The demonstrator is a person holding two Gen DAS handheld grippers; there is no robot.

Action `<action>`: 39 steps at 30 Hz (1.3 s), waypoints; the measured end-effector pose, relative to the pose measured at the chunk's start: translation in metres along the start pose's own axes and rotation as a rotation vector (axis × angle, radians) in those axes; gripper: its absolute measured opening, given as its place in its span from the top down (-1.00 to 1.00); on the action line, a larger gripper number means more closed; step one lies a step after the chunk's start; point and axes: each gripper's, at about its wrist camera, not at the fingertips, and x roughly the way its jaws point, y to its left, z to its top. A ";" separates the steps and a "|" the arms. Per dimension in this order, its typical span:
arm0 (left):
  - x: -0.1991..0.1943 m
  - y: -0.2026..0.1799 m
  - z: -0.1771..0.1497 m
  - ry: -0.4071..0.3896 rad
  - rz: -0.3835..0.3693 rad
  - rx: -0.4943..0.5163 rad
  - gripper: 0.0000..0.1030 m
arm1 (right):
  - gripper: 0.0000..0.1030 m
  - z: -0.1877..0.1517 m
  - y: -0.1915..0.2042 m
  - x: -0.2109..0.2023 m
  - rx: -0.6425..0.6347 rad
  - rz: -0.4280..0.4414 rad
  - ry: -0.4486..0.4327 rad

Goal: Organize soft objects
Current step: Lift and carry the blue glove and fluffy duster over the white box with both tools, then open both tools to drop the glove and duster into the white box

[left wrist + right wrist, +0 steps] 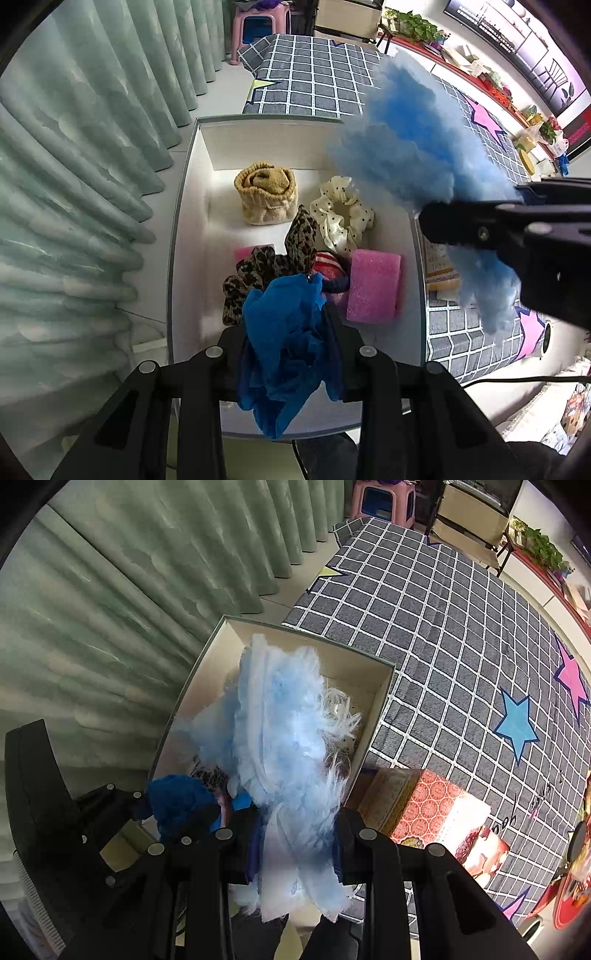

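My left gripper point(291, 332) is shut on a dark blue scrunchie point(284, 354) and holds it over the near end of a white open box point(184, 236). My right gripper point(295, 830) is shut on a fluffy light blue cloth point(284, 738), held above the box's right side; it also shows in the left wrist view point(413, 147). In the box lie a beige rolled sock point(266, 197), a polka-dot scrunchie point(341, 214), a leopard scrunchie point(273, 258), a red striped item point(328, 262) and a pink sponge point(373, 290).
The box sits beside a grey checked bed cover point(443, 646) with stars. Green curtains point(74, 184) hang at the left. A patterned red box point(424, 805) lies on the bed near the white box. A pink stool point(258, 26) stands far back.
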 end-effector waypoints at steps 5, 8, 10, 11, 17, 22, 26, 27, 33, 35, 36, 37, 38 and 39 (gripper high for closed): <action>0.000 0.000 0.009 -0.005 0.009 -0.002 0.29 | 0.42 0.001 -0.001 0.001 -0.001 0.002 0.000; 0.001 0.001 0.013 -0.007 0.012 -0.002 0.29 | 0.42 0.004 -0.002 0.003 -0.004 0.002 0.000; 0.002 0.001 0.018 -0.007 0.015 -0.002 0.29 | 0.42 0.006 -0.003 0.004 -0.006 0.001 0.002; 0.003 0.001 0.019 -0.006 0.016 -0.002 0.29 | 0.42 0.007 -0.003 0.005 -0.006 0.001 0.002; 0.007 0.000 0.025 0.003 0.023 0.003 0.29 | 0.42 0.009 -0.006 0.008 -0.005 0.000 0.003; 0.012 0.003 0.028 0.016 0.022 -0.008 0.29 | 0.42 0.012 -0.008 0.012 -0.007 -0.004 0.006; 0.012 0.003 0.029 0.023 0.022 -0.011 0.29 | 0.42 0.014 -0.009 0.014 -0.003 -0.002 0.008; 0.013 0.003 0.029 0.024 0.024 -0.010 0.29 | 0.42 0.014 -0.009 0.015 -0.003 -0.001 0.009; 0.016 0.003 0.032 0.030 0.028 -0.007 0.29 | 0.42 0.015 -0.010 0.016 0.000 0.001 0.008; 0.017 0.003 0.033 0.031 0.028 -0.007 0.29 | 0.42 0.015 -0.010 0.017 0.000 0.002 0.009; 0.017 0.003 0.033 0.032 0.029 -0.005 0.29 | 0.42 0.015 -0.011 0.018 0.001 0.002 0.009; 0.017 0.002 0.033 0.032 0.030 -0.005 0.29 | 0.42 0.015 -0.011 0.018 0.001 0.003 0.009; 0.017 0.002 0.034 0.032 0.029 -0.004 0.29 | 0.42 0.015 -0.011 0.019 0.002 0.004 0.010; 0.017 0.002 0.034 0.033 0.029 -0.003 0.29 | 0.42 0.015 -0.011 0.019 0.001 0.004 0.011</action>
